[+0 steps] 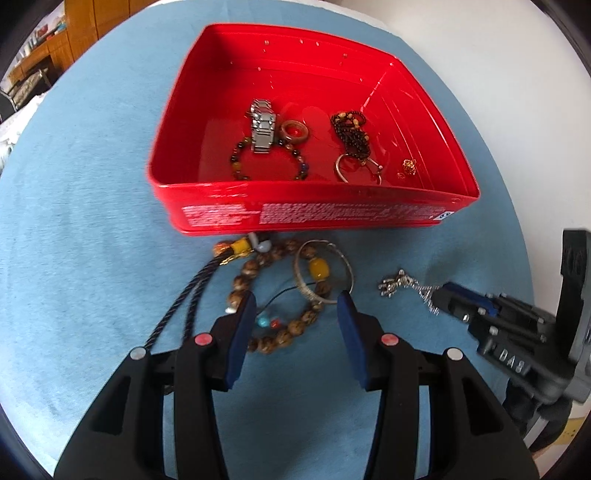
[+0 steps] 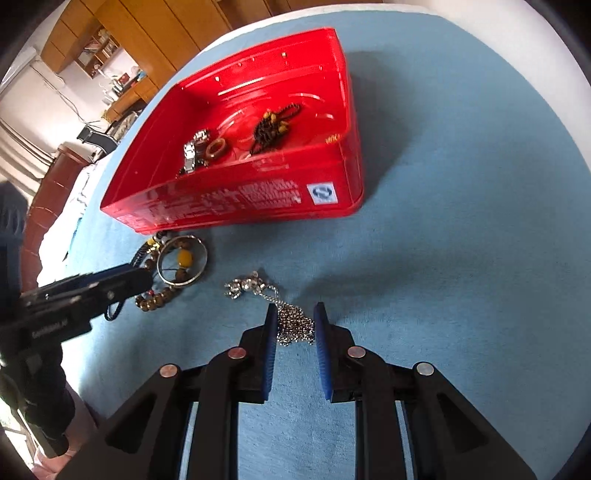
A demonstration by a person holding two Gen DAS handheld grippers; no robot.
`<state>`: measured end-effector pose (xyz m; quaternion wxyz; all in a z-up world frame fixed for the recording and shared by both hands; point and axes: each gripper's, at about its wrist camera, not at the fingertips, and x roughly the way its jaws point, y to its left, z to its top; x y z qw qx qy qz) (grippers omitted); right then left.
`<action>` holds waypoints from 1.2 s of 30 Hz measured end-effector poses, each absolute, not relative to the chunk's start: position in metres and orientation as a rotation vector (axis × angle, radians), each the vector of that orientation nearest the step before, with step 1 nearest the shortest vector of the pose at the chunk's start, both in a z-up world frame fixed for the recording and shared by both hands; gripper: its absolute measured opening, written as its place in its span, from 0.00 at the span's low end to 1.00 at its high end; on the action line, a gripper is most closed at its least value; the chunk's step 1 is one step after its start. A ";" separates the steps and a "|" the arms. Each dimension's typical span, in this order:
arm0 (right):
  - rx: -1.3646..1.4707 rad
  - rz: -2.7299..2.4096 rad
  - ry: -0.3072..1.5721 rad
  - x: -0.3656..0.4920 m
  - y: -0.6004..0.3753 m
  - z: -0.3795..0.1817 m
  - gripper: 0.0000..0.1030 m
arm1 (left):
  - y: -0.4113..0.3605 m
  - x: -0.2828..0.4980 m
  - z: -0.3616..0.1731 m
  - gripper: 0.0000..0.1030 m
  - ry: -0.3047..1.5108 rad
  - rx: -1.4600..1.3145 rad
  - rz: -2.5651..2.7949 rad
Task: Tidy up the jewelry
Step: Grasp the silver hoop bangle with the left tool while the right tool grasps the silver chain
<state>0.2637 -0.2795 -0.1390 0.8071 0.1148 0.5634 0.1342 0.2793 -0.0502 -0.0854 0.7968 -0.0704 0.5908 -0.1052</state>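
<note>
A lived-in home room: wooden cabinets [image 2: 155,22] and cluttered open shelves [image 2: 98,46] line the white wall far beyond the left hand-held gripper [image 2: 122,282], behind a blue-clothed tabletop [image 2: 461,240].

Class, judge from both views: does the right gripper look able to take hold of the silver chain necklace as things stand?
Probably yes. The right gripper is open with the silver chain necklace heaped between its fingers on the blue cloth; nothing blocks closing.

Both hand-held grippers [image 1: 297,306] [image 2: 295,320] — jaws apart
</note>
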 end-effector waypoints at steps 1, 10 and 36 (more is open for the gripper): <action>0.248 0.292 1.209 0.266 -0.280 -0.140 0.19 | -0.052 0.281 -0.087 0.43 1.273 -0.155 -0.229; 0.269 0.319 1.208 0.274 -0.282 -0.146 0.19 | -0.065 0.296 -0.104 0.22 1.316 -0.176 -0.251; 0.280 0.250 1.211 0.249 -0.313 -0.141 0.21 | -0.117 0.258 -0.112 0.44 1.340 -0.073 -0.412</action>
